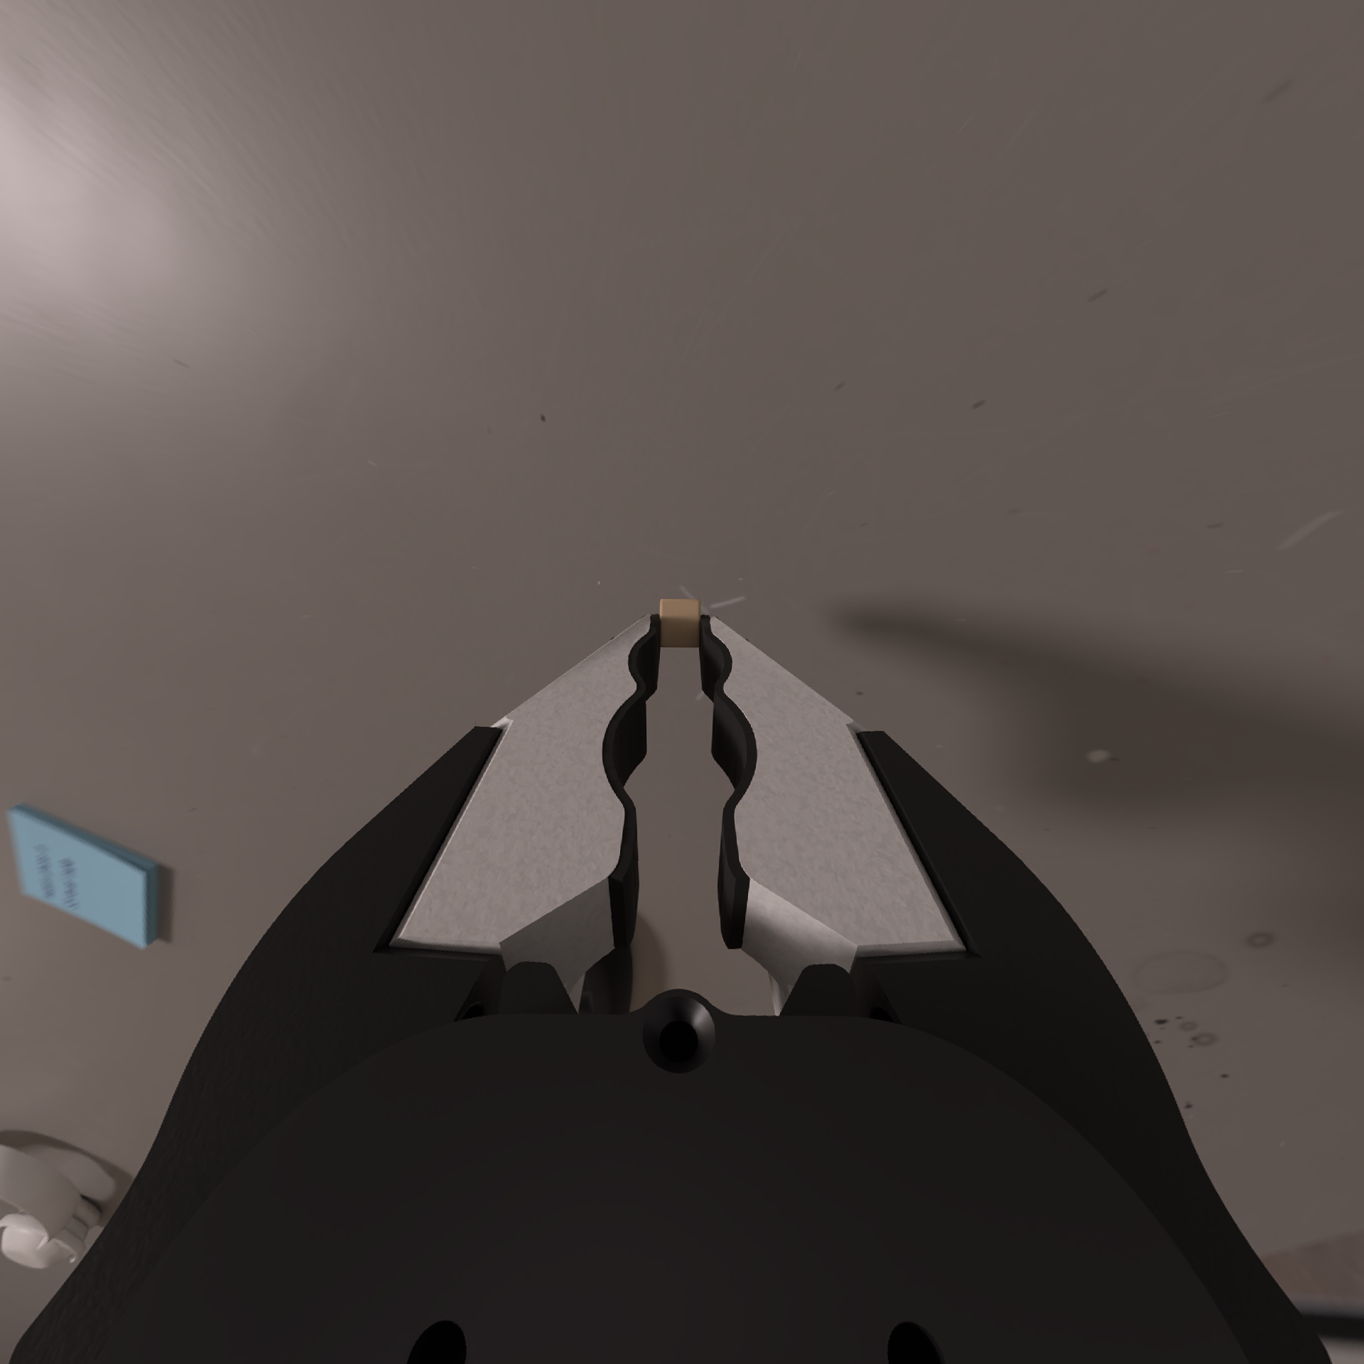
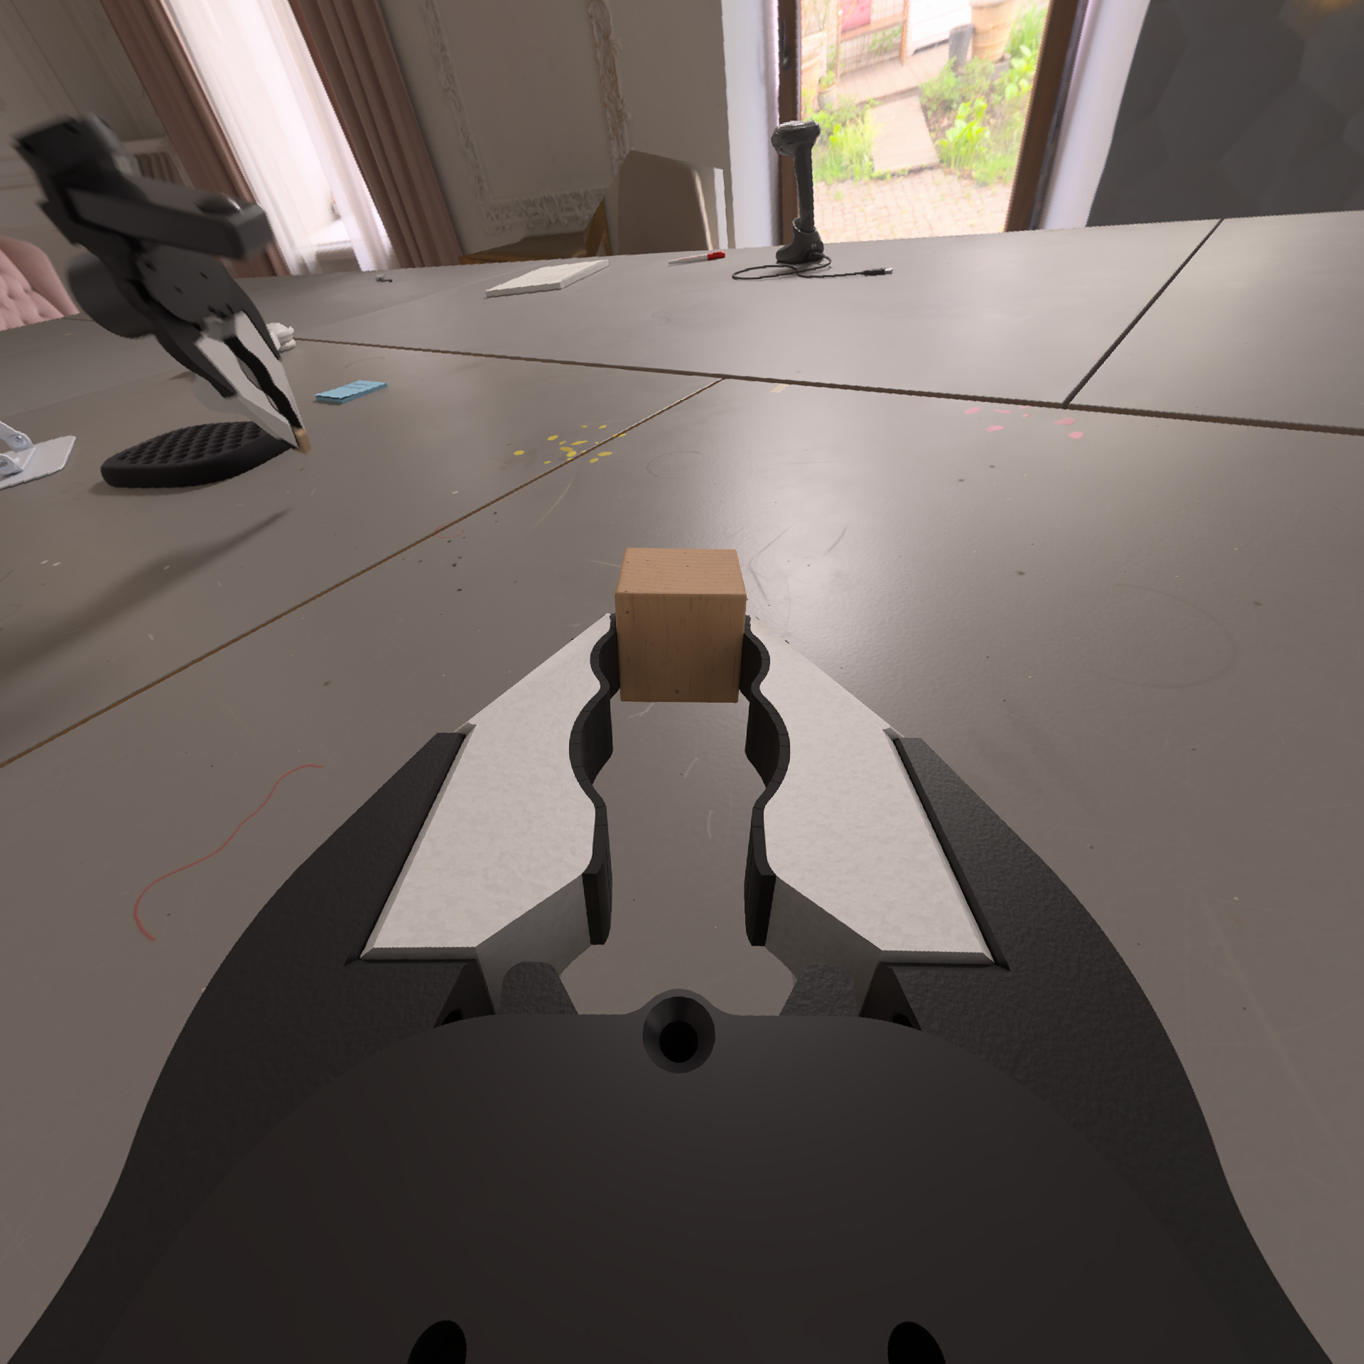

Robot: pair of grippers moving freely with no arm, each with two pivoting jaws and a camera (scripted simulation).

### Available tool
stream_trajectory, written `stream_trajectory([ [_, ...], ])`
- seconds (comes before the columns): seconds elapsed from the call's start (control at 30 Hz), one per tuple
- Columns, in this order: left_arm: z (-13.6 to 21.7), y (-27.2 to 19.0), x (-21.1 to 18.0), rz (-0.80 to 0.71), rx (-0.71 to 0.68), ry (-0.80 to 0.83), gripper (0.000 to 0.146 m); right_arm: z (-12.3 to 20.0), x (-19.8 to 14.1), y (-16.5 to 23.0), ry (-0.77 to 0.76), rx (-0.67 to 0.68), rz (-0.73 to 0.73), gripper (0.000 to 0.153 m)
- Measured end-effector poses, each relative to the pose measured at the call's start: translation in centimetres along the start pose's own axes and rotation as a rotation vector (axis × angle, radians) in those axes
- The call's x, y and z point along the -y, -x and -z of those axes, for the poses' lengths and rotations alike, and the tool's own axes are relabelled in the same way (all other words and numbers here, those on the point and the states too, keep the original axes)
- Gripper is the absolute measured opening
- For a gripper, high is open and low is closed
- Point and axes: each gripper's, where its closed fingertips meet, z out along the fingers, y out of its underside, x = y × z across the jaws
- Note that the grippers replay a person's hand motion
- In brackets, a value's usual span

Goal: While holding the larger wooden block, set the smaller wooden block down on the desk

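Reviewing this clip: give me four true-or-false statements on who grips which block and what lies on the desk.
1. The left tool grips the small tan wooden block. True.
2. The right tool is empty. False: it grips the larger light-brown wooden cube.
3. A flat light-blue rectangular pad lies on the grey desk. True.
4. The black handheld scanner on its stand lies tipped over. False: it stands upright.

Scuffed grey desk (image 2: 959, 664) bears blue pad (image 2: 350, 391), black mat (image 2: 184, 454).
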Motion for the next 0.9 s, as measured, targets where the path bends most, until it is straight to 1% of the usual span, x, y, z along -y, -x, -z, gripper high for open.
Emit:
stream_trajectory([
  [0.1, 4.8, -2.1, 2.3, -0.029, 0.071, -0.127, 0.010, -0.1, 0.0, 0.0, -0.006, 0.002, 0.000, 0.031],
  [0.17, 7.5, -5.2, 4.9, -0.090, 0.097, -0.209, 0.010, -0.3, 0.0, 0.1, -0.010, 0.010, -0.004, 0.031],
  [0.2, 8.4, -7.2, 6.5, -0.127, 0.097, -0.246, 0.010, -0.4, 0.0, 0.1, -0.011, 0.015, -0.005, 0.031],
  [0.27, 8.9, -12.1, 9.9, -0.217, 0.060, -0.310, 0.010, -0.6, 0.1, 0.3, -0.012, 0.019, -0.002, 0.031],
  [0.33, 8.3, -17.7, 13.3, -0.314, -0.029, -0.371, 0.010, -0.5, 0.2, 0.3, -0.016, 0.017, 0.005, 0.031],
  [0.43, 5.6, -25.3, 17.6, -0.424, -0.184, -0.411, 0.010, -0.3, 0.2, 0.3, -0.023, 0.014, 0.000, 0.031],
  [0.53, 3.0, -30.8, 21.1, -0.486, -0.304, -0.420, 0.010, -0.1, 0.4, 0.2, -0.032, 0.005, -0.005, 0.031],
  [0.67, 0.4, -34.4, 24.9, -0.520, -0.342, -0.400, 0.010, 0.1, 0.3, 0.2, -0.033, 0.000, 0.004, 0.031],
  [0.77, -0.4, -34.9, 27.5, -0.517, -0.312, -0.402, 0.010, 0.1, 0.3, 0.1, -0.033, 0.000, 0.009, 0.031],
  [0.9, -1.1, -34.8, 29.7, -0.500, -0.308, -0.403, 0.010, 0.0, 0.2, 0.0, -0.034, 0.005, 0.000, 0.031],
])
